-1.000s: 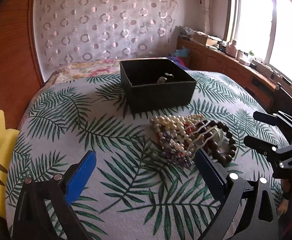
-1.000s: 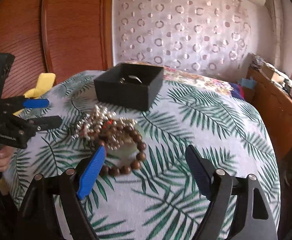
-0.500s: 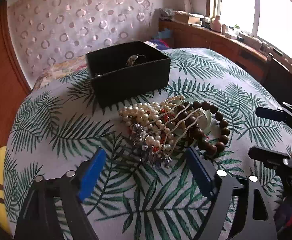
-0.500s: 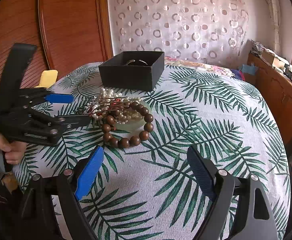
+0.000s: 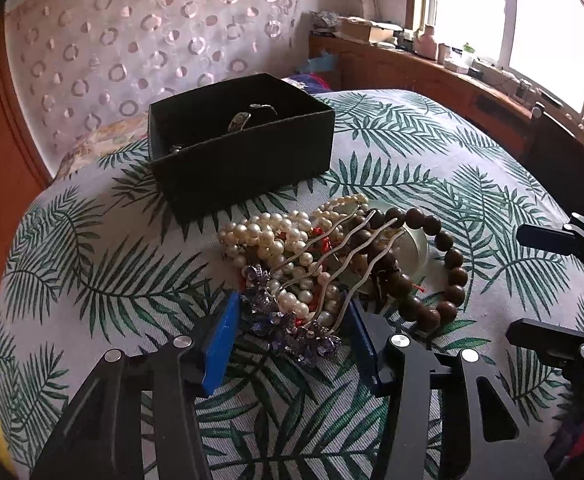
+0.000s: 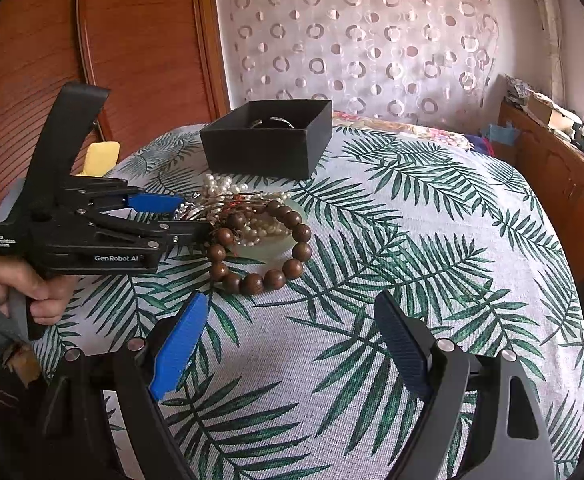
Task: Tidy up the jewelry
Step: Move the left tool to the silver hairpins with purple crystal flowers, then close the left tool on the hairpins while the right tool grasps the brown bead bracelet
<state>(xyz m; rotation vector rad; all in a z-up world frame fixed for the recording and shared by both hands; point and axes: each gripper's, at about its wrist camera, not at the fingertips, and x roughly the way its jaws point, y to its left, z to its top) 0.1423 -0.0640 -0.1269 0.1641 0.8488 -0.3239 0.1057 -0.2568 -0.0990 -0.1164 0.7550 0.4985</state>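
Your left claw point(image 5: 292, 334) is closing, and the near end of the jewelry pile point(image 5: 324, 264) sits between its blue pads point(image 5: 222, 340): the purple-crystal hair comb point(image 5: 292, 328) lies right in the gap, its wavy silver prongs running away from you over the pearls point(image 5: 268, 236). The pads do not yet press on the comb; a sliver of cloth shows on each side of it. Just beyond the claw's tips the pearls heap up with red bits among them, and to the right of them a ring of brown wooden beads point(image 5: 432, 264) circles a pale green disc point(image 5: 414, 242). Farther ahead, past the pile, stands the black box point(image 5: 244, 160), open on top, with a silver piece point(image 5: 248, 116) inside it.

Your right claw point(image 6: 288, 340) hangs with its jaws wide apart and nothing between them, only the leaf-print cloth point(image 6: 412, 240) under it. From that claw, the brown beads lie ahead and a little to the left, near but not touching, and the box stands well beyond them. Your left claw shows at its left side, pads on either side of the pile's near end, with your hand point(image 6: 24, 284) wrapped round its grip.
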